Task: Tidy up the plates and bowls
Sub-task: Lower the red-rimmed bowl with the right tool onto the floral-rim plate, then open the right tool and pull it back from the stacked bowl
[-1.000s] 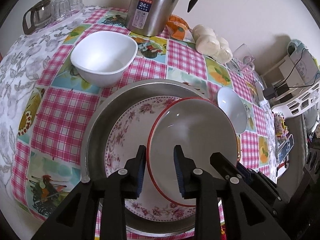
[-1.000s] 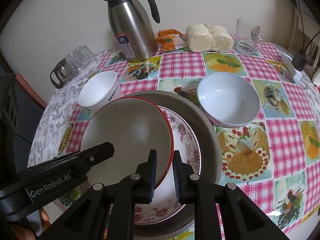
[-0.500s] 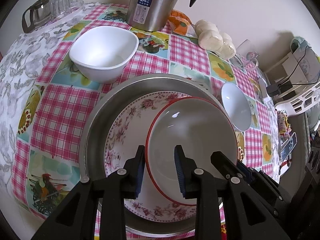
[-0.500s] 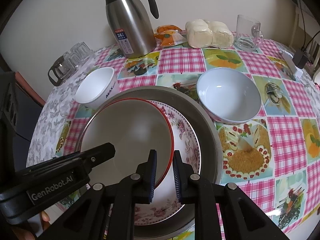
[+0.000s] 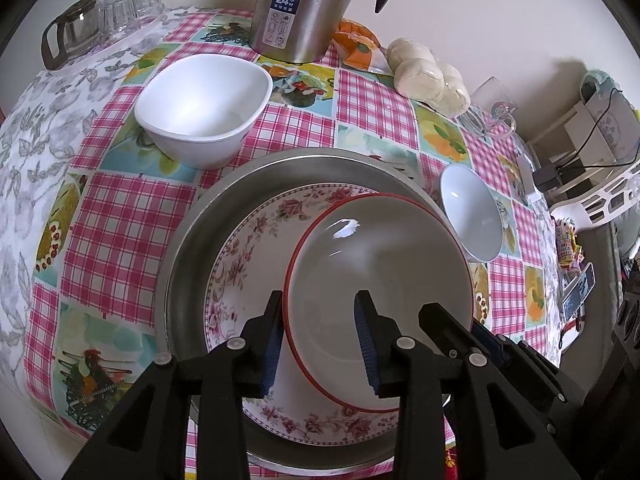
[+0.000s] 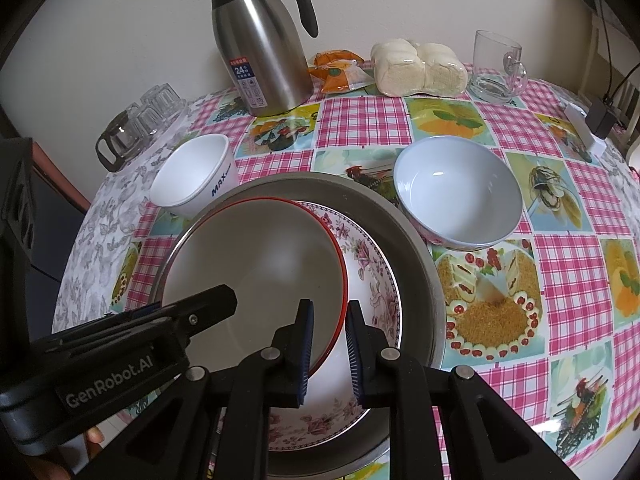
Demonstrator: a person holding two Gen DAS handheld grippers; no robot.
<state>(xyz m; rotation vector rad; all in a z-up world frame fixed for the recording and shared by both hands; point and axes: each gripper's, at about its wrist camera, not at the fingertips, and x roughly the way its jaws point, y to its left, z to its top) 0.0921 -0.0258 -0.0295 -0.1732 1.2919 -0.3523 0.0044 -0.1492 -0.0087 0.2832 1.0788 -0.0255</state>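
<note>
A red-rimmed bowl (image 5: 380, 308) sits tilted inside a floral plate (image 5: 256, 280), itself nested in a steel basin (image 5: 192, 248) at the middle of the checked worktop (image 5: 120, 220). The left tongs (image 5: 318, 340) straddle the bowl's rim at nine o'clock, jaws opening, pads no longer pressing it. The right tongs (image 6: 329, 348) are clamped nearly together on the rim at three o'clock. With one side let go, the bowl hangs on a single pinch of a slick glazed edge; it looks liable to pivot or slip and clatter onto the plate, chipping either. A white square bowl (image 5: 204, 112) waits at eleven o'clock of the basin and a pale blue bowl (image 6: 458, 196) at two o'clock, both yet to be stacked. A hasty swing could also clip the steel flask (image 6: 260, 52) at twelve.
</note>
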